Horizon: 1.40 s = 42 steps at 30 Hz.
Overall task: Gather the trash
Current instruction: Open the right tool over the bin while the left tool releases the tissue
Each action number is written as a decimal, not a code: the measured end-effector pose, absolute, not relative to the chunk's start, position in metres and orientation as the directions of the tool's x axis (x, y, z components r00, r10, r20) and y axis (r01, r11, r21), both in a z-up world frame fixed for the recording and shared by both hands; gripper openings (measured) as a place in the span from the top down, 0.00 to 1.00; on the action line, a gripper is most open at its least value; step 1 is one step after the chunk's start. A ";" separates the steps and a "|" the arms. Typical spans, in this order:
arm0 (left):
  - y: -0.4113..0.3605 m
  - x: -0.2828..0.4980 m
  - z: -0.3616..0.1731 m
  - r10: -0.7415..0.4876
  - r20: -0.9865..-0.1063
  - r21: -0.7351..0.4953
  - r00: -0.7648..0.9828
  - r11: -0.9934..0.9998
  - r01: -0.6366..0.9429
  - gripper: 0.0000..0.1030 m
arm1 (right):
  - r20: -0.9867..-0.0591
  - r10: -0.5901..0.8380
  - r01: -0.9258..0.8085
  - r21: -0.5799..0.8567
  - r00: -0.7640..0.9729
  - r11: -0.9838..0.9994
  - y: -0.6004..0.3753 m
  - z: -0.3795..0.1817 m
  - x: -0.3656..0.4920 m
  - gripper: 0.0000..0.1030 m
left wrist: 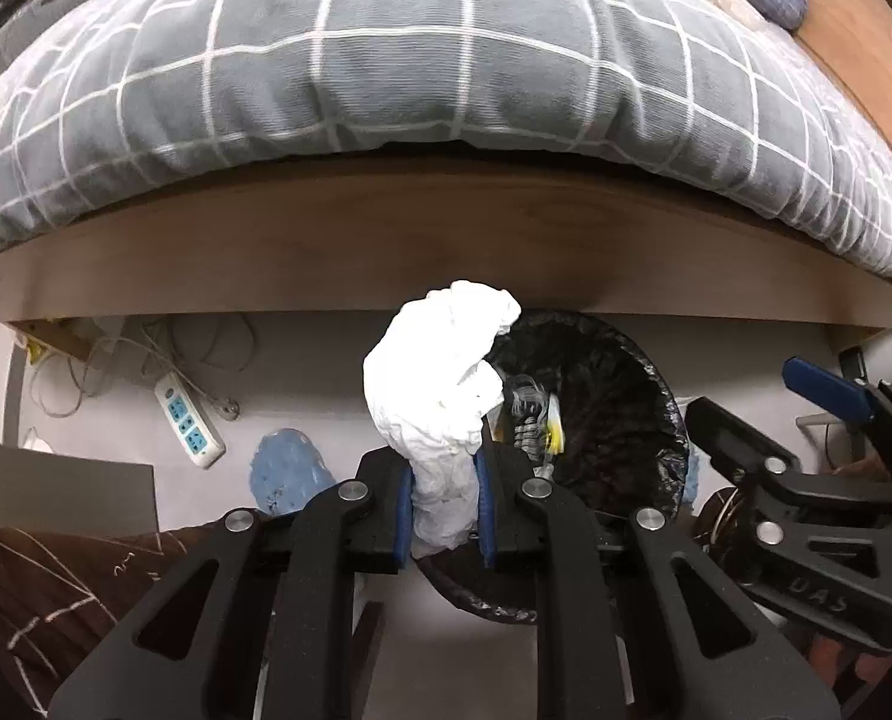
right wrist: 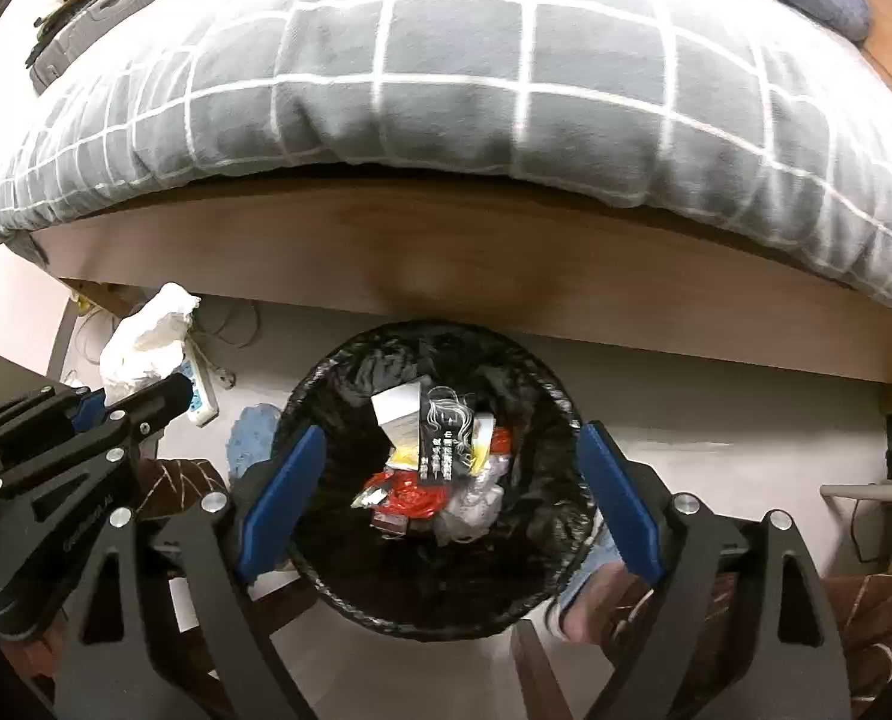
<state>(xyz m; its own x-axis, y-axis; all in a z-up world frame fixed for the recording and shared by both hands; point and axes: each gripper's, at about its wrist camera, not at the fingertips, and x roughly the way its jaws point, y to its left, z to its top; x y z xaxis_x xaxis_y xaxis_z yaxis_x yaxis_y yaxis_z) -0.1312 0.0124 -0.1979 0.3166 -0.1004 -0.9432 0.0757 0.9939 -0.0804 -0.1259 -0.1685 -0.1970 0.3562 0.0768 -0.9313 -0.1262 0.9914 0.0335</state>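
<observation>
The crumpled white tissue (left wrist: 440, 384) is clamped between the blue pads of the left gripper (left wrist: 444, 501), its bulk rising above the fingertips, just left of the black-lined trash bin (left wrist: 637, 420). The left wrist view shows only a slice of the bin's inside. The right wrist view looks straight down into it: wrappers (right wrist: 440, 456), red, black and white, lie at the bottom. The right gripper (right wrist: 446, 492) stands wide apart and holds nothing, its pads flanking the bin's mouth. Beyond both grippers runs the wooden bed frame (right wrist: 446, 252) under a grey checked duvet (left wrist: 386, 60). A power strip (left wrist: 189, 420) lies on the floor to the left.
</observation>
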 end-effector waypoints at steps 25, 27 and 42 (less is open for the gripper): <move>-0.050 -0.134 -0.194 -0.102 -0.943 -0.045 0.317 0.982 0.181 0.77 | -0.876 -0.047 0.009 -0.049 0.479 0.999 -0.239 -0.144 -0.127 0.07; -0.049 -0.135 -0.191 -0.095 -0.940 -0.036 0.328 0.983 0.182 0.65 | -0.873 -0.049 0.012 -0.050 0.485 0.999 -0.238 -0.145 -0.127 0.07; -0.033 -0.123 -0.150 -0.070 -0.885 -0.013 0.460 0.992 0.125 0.09 | -0.823 -0.049 0.028 -0.040 0.566 0.999 -0.241 -0.113 -0.118 0.07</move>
